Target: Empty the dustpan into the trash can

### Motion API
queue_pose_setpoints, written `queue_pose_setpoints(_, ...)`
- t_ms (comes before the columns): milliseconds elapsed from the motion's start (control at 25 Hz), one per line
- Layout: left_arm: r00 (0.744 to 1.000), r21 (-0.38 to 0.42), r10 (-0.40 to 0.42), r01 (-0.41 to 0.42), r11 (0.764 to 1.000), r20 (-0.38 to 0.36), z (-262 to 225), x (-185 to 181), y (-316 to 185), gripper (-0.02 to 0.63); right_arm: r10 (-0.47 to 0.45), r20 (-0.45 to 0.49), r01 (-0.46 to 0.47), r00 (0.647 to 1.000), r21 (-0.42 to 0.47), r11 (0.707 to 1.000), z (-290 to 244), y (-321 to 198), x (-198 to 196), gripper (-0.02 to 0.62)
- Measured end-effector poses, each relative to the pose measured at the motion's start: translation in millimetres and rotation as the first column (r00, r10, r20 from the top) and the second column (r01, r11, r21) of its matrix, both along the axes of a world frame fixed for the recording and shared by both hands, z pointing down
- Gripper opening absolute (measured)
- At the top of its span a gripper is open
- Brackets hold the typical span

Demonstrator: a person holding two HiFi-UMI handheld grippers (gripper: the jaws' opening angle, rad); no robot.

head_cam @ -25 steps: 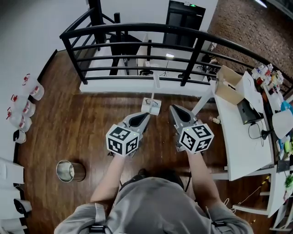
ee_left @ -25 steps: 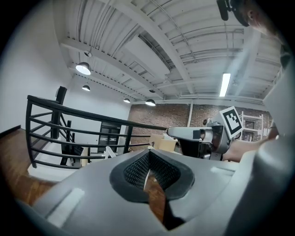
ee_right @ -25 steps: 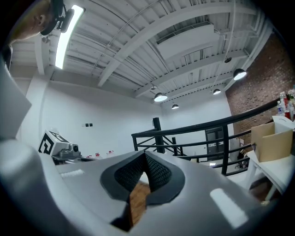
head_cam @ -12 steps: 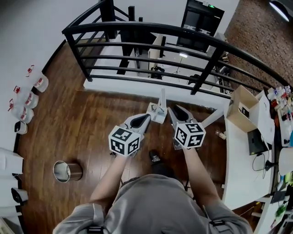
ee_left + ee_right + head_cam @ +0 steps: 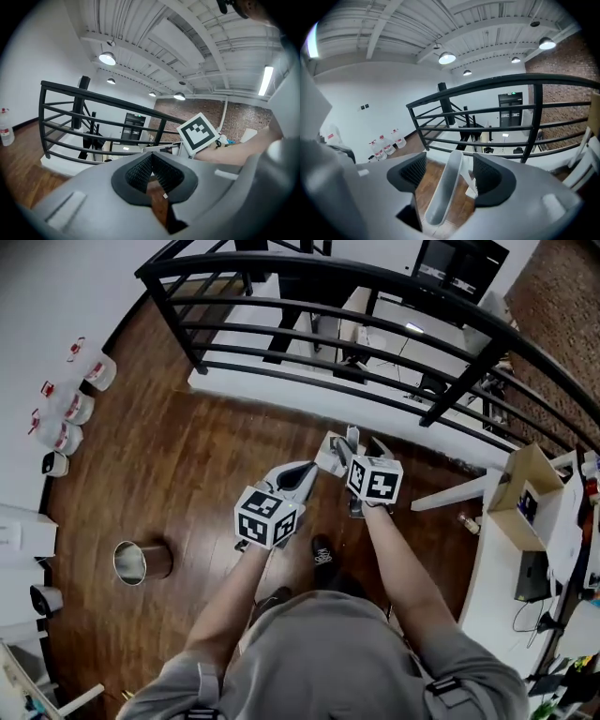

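Note:
A white long-handled dustpan stands on the wooden floor just ahead of both grippers. My right gripper is at its handle. In the right gripper view the pale handle runs up between the jaws, which are opening and do not press on it; the right gripper holds nothing. My left gripper is beside the dustpan, and in its own view the left gripper is shut with nothing in it. The round metal trash can stands on the floor far to the left.
A black metal railing crosses the floor edge beyond the dustpan. Several water bottles line the left wall. A white table with a cardboard box stands at the right. The person's shoe is below the grippers.
Both grippers have gone forward and down to the dustpan. The right gripper's jaws were shut and now stand apart round the handle. The left gripper stays shut.

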State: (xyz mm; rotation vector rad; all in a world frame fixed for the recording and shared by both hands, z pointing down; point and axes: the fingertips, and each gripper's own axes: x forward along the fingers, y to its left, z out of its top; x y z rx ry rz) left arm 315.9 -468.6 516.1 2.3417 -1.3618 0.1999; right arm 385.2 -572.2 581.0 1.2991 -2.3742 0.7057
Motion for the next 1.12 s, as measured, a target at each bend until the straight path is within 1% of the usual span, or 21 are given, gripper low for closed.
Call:
queue_pose_setpoints(200,0.998,-0.053,-0.058,0.056,0.997,-0.022,19,-18,-16,0.005,-0.011,-0.074,0.001,0.997,-0.131,0.991,44,-31,-19,0.281)
queue_pose_setpoints(280,0.997,-0.068,-0.071,0.069,0.995,-0.027,23,-24,-17,0.005,-0.023,-0.078,0.009,0.997,-0.178,0.984,52,-39,-26,0.279)
queue_pose_setpoints(400,0.995,-0.089,-0.095,0.091,0.992,-0.036,30,-31,-16,0.005,-0.071,-0.131,0.042,0.989,-0.217,0.975,56,-41,-30,0.27)
queue_pose_setpoints(480,0.993,-0.094,-0.109,0.104,0.99,-0.05,32,-34,-17,0.005,-0.096,-0.14,0.061,0.986,-0.237,0.97,59,-37,-25,0.262)
queue_pose_setpoints(600,0.992,-0.098,-0.111,0.105,0.99,-0.057,35,-35,-20,0.005,-0.118,-0.159,0.079,0.98,-0.231,0.97,60,-32,-16,0.247)
queue_pose_setpoints(680,0.992,-0.103,-0.107,0.1,0.99,-0.062,37,-32,-20,0.005,-0.139,-0.203,0.094,0.969,-0.214,0.972,60,-29,-10,0.212)
queue_pose_setpoints(840,0.994,-0.104,-0.084,0.076,0.992,-0.069,36,-18,-21,0.005,-0.151,-0.242,0.102,0.958,-0.206,0.973,59,-20,4,0.204)
queue_pose_setpoints(1040,0.996,-0.107,-0.06,0.053,0.993,-0.067,36,1,-18,0.005,-0.108,-0.276,0.052,0.955,-0.2,0.978,59,-15,46,0.179)
queue_pose_setpoints(1120,0.996,-0.111,-0.058,0.05,0.993,-0.064,37,4,-14,0.005,-0.088,-0.291,0.029,0.953,-0.2,0.979,58,-10,64,0.158)
